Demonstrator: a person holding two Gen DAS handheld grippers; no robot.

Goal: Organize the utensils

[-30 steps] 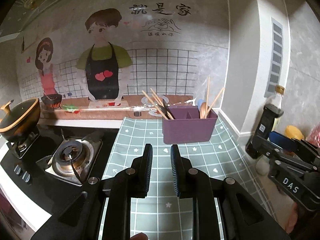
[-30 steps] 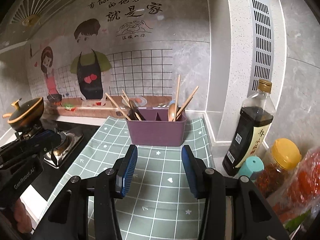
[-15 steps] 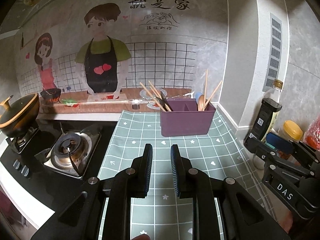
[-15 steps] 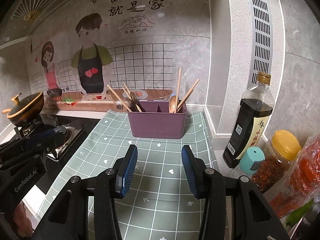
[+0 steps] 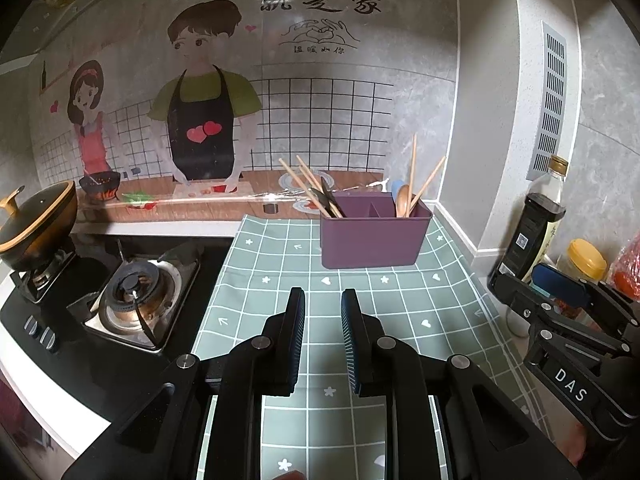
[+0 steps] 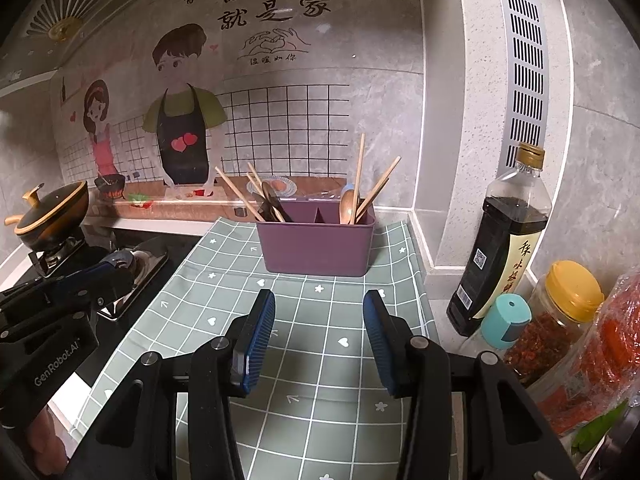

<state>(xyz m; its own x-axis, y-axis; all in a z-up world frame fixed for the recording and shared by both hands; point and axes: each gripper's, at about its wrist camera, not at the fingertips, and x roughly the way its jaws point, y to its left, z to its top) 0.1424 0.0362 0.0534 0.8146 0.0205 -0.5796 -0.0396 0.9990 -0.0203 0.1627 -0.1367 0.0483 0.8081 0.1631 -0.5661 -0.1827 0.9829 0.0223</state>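
A purple two-compartment utensil holder [image 5: 374,236] [image 6: 316,240] stands at the back of the green checked mat [image 5: 320,292] [image 6: 304,344]. Its left compartment holds chopsticks [image 6: 236,194] and dark utensils; its right compartment holds a wooden spoon [image 6: 347,208], a blue spoon and more chopsticks [image 6: 376,192]. My left gripper [image 5: 322,312] hovers over the mat short of the holder, its jaws a narrow gap apart with nothing between them. My right gripper [image 6: 319,312] stands open wider, also empty, facing the holder.
A gas stove [image 5: 136,300] lies left of the mat, with a lidded black pot [image 5: 36,224] on the far burner. A soy sauce bottle [image 6: 502,248], a yellow-lidded jar [image 6: 564,308], a teal cap [image 6: 506,320] and red packets [image 6: 612,344] crowd the right side by the wall.
Both views have drawn back slightly from the holder, and more of the right-side bottles shows in the left wrist view. Neither gripper's jaw gap has changed.
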